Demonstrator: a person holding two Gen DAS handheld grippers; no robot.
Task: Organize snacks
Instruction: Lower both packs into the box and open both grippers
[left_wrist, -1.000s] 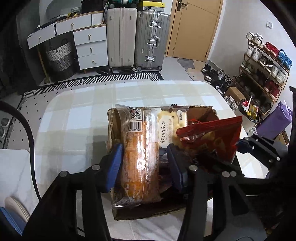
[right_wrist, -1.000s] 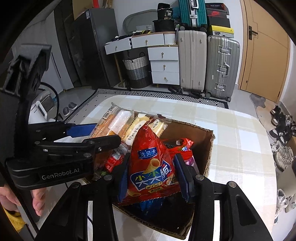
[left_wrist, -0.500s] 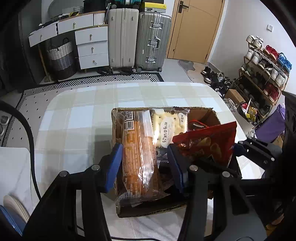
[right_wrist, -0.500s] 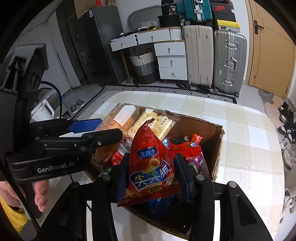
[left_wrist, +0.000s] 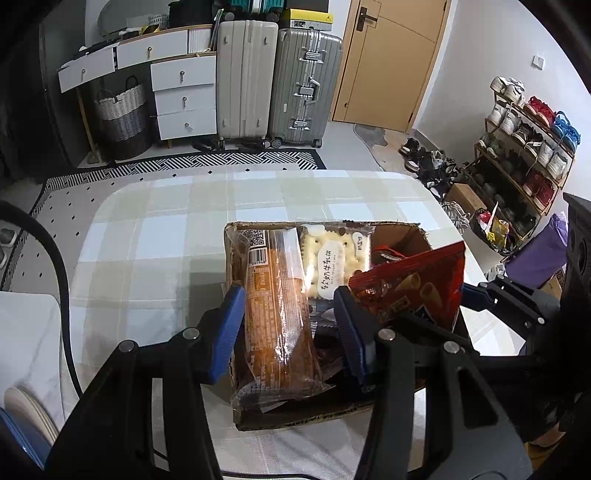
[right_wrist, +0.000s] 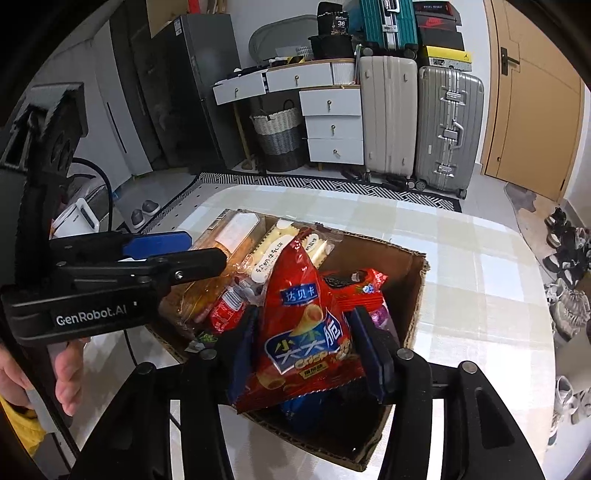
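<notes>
Over the cardboard box (right_wrist: 413, 280), right gripper (right_wrist: 308, 349) fingers are opening around the red chip bag (right_wrist: 306, 332): light, crinkly, slippery, crushable. Left gripper (left_wrist: 288, 325) fingers clamp the soft bread loaf (left_wrist: 279, 314) mid-length.

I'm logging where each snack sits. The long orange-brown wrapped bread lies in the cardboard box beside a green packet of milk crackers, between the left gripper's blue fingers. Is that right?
Not quite: the packet of milk crackers is white and clear, not green, as the left wrist view shows. The rest holds: the long orange-brown wrapped bread lies in the cardboard box beside it, between the left gripper's blue fingers.
</notes>
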